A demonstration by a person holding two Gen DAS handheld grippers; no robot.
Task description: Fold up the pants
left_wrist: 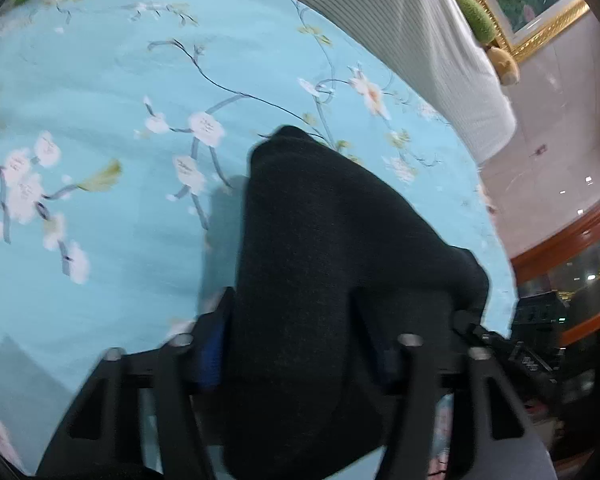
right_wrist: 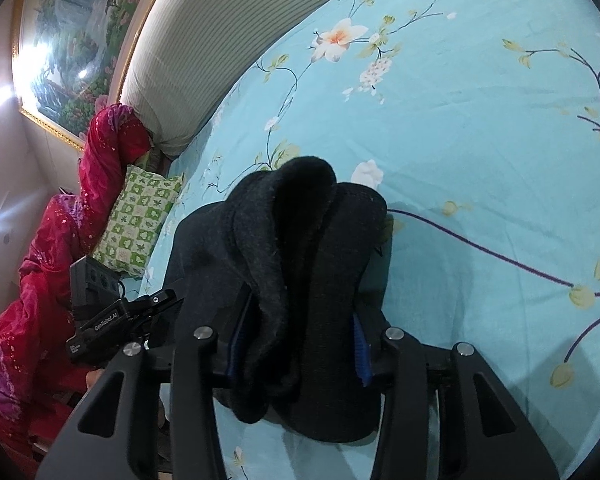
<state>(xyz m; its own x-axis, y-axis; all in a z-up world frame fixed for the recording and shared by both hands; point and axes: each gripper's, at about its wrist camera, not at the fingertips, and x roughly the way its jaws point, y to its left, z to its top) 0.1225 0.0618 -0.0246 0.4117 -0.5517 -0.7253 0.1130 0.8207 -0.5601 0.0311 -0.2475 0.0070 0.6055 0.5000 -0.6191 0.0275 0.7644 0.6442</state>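
Observation:
The black pants (left_wrist: 320, 240) are bunched into a thick dark bundle held just above the light blue flowered bedsheet (left_wrist: 100, 200), and they cast a shadow on it. My left gripper (left_wrist: 296, 316) is shut on the pants; the fabric fills the gap between its blue pads and hangs down behind them. In the right wrist view the pants (right_wrist: 300, 240) show as several folded layers standing up between the fingers. My right gripper (right_wrist: 300, 312) is shut on them, a blue pad pressing each side. The left unit's black housing (right_wrist: 96, 320) sits at the bundle's left end.
A striped white headboard cushion (right_wrist: 204, 40) runs along the bed's far side under a gold-framed painting (right_wrist: 72, 40). A red sequinned garment (right_wrist: 60, 240) and a green patterned pillow (right_wrist: 136, 220) lie by the bed's corner. Tiled floor (left_wrist: 540, 180) and wooden furniture (left_wrist: 572, 232) lie past the bed edge.

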